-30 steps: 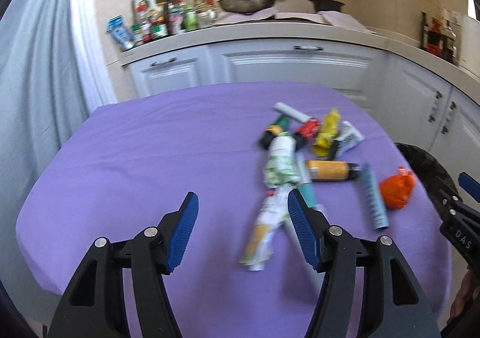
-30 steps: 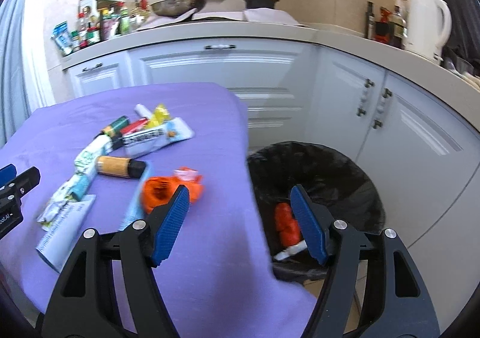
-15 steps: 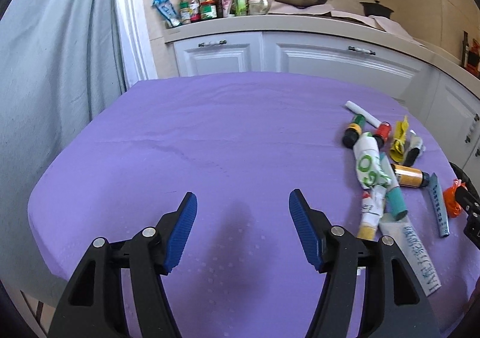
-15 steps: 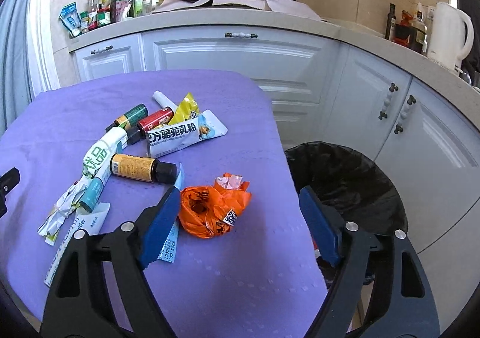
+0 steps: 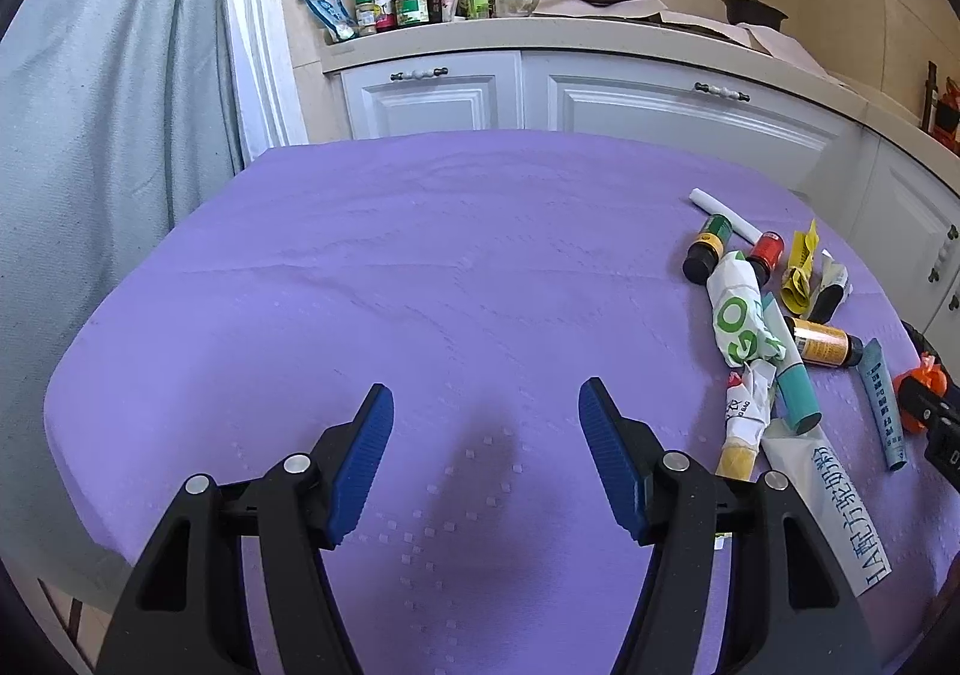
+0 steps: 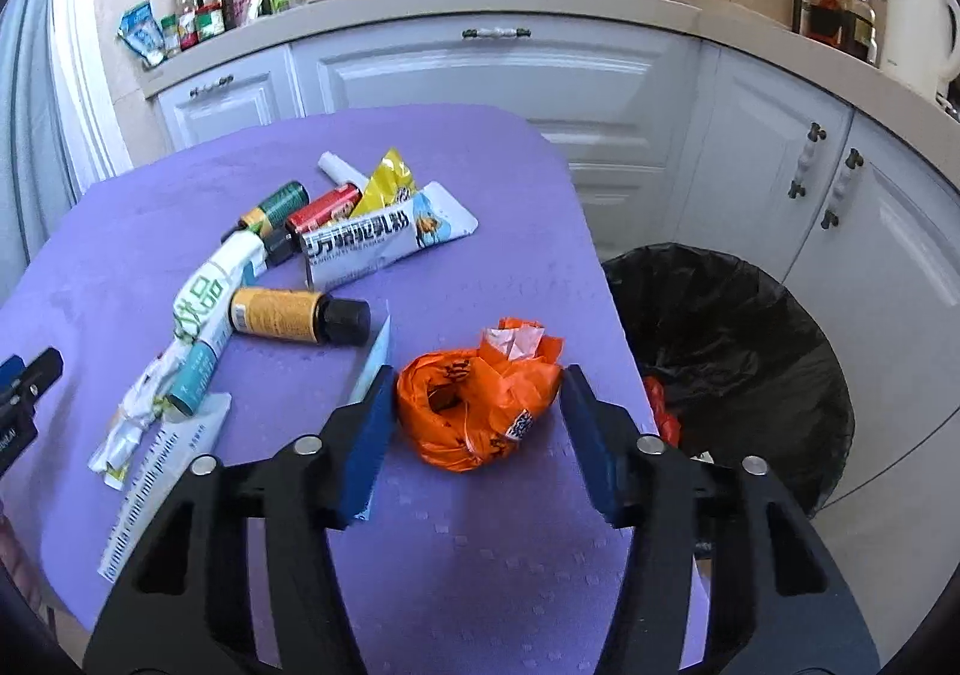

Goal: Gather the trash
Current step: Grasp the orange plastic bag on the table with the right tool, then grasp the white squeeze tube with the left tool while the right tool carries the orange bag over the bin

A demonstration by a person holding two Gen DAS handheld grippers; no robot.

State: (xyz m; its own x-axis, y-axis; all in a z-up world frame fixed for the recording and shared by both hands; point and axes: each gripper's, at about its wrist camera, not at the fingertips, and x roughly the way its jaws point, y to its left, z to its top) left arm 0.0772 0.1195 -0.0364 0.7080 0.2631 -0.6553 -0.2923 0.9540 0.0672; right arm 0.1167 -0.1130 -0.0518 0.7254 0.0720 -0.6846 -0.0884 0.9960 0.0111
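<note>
A crumpled orange plastic bag (image 6: pixel 474 411) lies on the purple tablecloth (image 6: pixel 480 303) near its right edge. My right gripper (image 6: pixel 477 393) straddles it. Its jaws are closing, and the blue pads reach the bag's two sides without squeezing it. A black-lined trash bin (image 6: pixel 750 327) stands on the floor just right of the table, with a bit of orange trash inside. Left of the bag lies a pile of trash: an amber bottle (image 6: pixel 282 315), a white pouch (image 6: pixel 384 240), tubes and wrappers. My left gripper (image 5: pixel 486 417) is open over bare cloth with nothing between its fingers.
White kitchen cabinets (image 5: pixel 630 99) curve behind the table, with bottles, jars and a wok on the counter. A grey curtain (image 5: pixel 108 135) hangs to the left. A white kettle (image 6: pixel 918 27) stands at the far right. The cloth's left half (image 5: pixel 360 285) is bare.
My left gripper swung left, away from the trash pile, to bare cloth. My right gripper moved from the bin's edge to the orange bag and narrowed its jaws around it.
</note>
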